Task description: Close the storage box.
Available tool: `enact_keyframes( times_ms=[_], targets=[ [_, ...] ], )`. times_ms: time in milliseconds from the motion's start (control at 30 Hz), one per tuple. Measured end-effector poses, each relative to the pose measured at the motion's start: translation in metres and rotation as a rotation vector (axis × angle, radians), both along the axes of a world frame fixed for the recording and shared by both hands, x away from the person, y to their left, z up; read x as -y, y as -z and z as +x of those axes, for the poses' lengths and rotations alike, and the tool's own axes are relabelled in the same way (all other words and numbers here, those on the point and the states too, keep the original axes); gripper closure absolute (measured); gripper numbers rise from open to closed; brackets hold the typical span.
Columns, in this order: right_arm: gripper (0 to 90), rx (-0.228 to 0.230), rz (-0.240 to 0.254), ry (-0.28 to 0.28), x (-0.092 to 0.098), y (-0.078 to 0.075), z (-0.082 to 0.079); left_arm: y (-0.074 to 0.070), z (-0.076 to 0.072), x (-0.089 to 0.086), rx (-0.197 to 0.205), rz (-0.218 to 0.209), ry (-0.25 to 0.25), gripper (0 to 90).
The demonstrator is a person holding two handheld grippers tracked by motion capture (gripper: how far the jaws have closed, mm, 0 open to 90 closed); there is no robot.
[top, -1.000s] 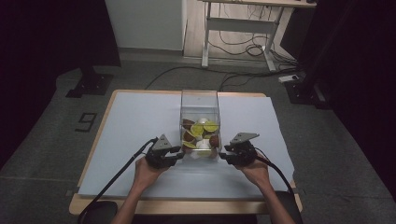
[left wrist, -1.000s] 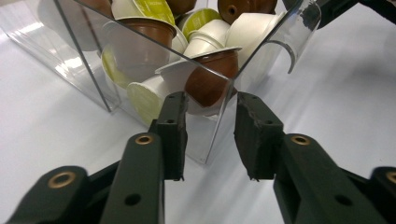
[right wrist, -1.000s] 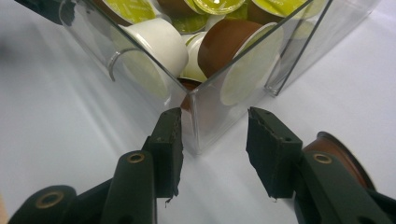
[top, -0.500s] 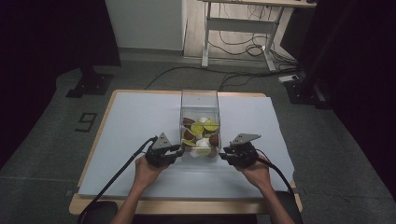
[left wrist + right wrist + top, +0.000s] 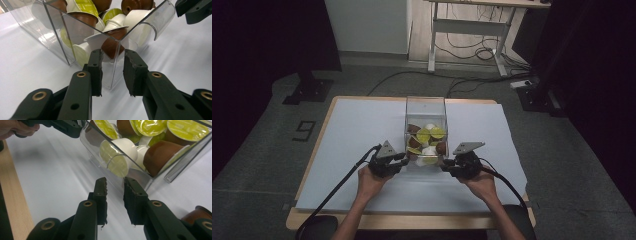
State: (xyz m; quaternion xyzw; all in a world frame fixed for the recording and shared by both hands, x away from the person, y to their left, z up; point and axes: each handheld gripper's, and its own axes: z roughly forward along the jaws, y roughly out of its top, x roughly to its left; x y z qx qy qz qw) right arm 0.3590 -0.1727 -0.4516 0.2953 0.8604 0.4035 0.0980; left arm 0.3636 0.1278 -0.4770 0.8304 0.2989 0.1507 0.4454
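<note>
The clear plastic box of coffee capsules sat mid-desk. My left gripper straddled its near corner, jaws narrowed, not yet pinching. My right gripper had been closing on nothing beside the wall. Slick acrylic could slip, spilling capsules.

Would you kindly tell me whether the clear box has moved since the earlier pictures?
No; the clear box sits at the same spot against the table's far edge.
</note>
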Motion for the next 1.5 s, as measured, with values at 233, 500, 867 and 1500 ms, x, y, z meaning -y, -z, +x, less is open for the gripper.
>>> enact_keyframes(
  times_ms=[233,500,867,1500],
  targets=[
    [75.9,-0.004,0.005,-0.015,-0.013,-0.002,0.005,0.000,-0.001,0.000,0.001,0.007,-0.006,68.5],
    [79.9,0.008,0.011,-0.015,-0.020,-0.002,0.008,0.001,-0.001,0.001,0.001,0.011,-0.009,67.5],
    [82.4,0.036,0.005,0.000,-0.022,-0.002,0.011,0.003,-0.003,0.000,-0.007,0.012,-0.007,62.8],
    [79.2,0.043,-0.048,0.001,-0.031,-0.002,0.019,0.011,-0.004,-0.006,-0.035,0.027,-0.020,50.5]
  ],
)
